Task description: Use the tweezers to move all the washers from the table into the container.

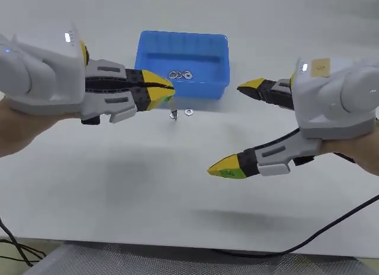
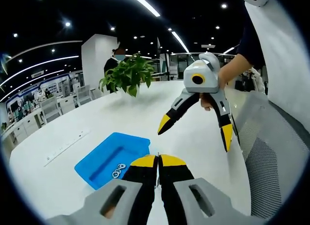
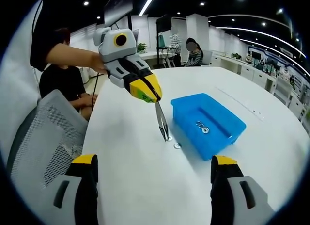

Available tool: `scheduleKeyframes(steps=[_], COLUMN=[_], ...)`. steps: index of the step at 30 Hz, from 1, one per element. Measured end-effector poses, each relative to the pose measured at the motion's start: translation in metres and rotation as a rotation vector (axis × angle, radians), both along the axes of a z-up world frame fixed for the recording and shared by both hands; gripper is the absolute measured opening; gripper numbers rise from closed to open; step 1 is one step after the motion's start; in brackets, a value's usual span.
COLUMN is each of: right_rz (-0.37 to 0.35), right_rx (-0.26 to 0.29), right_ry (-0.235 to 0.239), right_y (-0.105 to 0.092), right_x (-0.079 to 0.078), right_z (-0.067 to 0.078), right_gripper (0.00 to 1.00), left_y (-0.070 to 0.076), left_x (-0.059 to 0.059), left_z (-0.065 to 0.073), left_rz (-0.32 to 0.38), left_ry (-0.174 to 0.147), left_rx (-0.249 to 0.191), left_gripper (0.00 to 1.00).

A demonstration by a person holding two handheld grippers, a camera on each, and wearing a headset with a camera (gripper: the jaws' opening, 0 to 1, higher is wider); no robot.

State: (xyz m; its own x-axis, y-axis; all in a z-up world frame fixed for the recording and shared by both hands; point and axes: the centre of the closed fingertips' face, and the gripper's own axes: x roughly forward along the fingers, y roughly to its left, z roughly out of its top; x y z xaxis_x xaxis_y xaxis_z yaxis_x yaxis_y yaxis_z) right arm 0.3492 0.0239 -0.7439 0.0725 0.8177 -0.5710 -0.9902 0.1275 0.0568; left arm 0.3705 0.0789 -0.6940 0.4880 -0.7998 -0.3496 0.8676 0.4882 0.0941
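Surface: white bench in an open-plan office, with the blue container taken as landmark.
Stored washers: a few lay inside the container, towards its near wall.
Left tool: pressed together on the tweezers, which hung tips-down just in front of the container's near wall.
Loose washer: flat on the bench, just before that same wall.
Second washer: seemingly right at the tweezer tips; whether it was pinched or only touched could not be told.
Right tool: spread wide, holding nothing, off the container's right corner and nearer the person.
Key relation: the tweezers stood nearly upright, the loose washer lay just beside their tips, and the container lay directly beyond, so the left tool was plainly the nearer one.
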Motion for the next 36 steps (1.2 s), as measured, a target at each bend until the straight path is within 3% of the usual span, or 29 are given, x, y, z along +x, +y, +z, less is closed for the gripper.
scheduleKeyframes(steps=[8, 11, 19, 28, 31, 33, 36], right_rz=[0.055, 0.084, 0.146, 0.22, 0.233, 0.238, 0.245], right_rx=[-0.006, -0.001, -0.007, -0.026, -0.04, -0.054, -0.057], right_ry=[-0.02, -0.022, 0.005, -0.019, -0.015, -0.003, -0.03], right_y=[0.014, 0.022, 0.044, 0.073, 0.078, 0.079, 0.079], right_x=[0.005, 0.005, 0.009, 0.014, 0.015, 0.017, 0.021], right_z=[-0.002, -0.003, -0.015, -0.028, -0.033, -0.037, -0.038], right_gripper=[0.83, 0.77, 0.59, 0.42, 0.3, 0.27, 0.23], left_y=[0.0, -0.002, -0.003, -0.004, -0.005, -0.005, -0.005], left_x=[0.001, -0.001, 0.0, -0.003, -0.003, -0.003, -0.003], left_z=[-0.001, -0.001, -0.001, -0.003, -0.003, -0.004, -0.004], left_rz=[-0.001, -0.012, -0.018, -0.027, -0.031, -0.03, -0.034], left_ry=[0.008, 0.001, 0.007, 0.01, 0.011, 0.014, 0.015], left_rx=[0.006, 0.026, 0.036, 0.063, 0.069, 0.067, 0.07], left_gripper=[0.05, 0.05, 0.05, 0.05, 0.05, 0.05, 0.05])
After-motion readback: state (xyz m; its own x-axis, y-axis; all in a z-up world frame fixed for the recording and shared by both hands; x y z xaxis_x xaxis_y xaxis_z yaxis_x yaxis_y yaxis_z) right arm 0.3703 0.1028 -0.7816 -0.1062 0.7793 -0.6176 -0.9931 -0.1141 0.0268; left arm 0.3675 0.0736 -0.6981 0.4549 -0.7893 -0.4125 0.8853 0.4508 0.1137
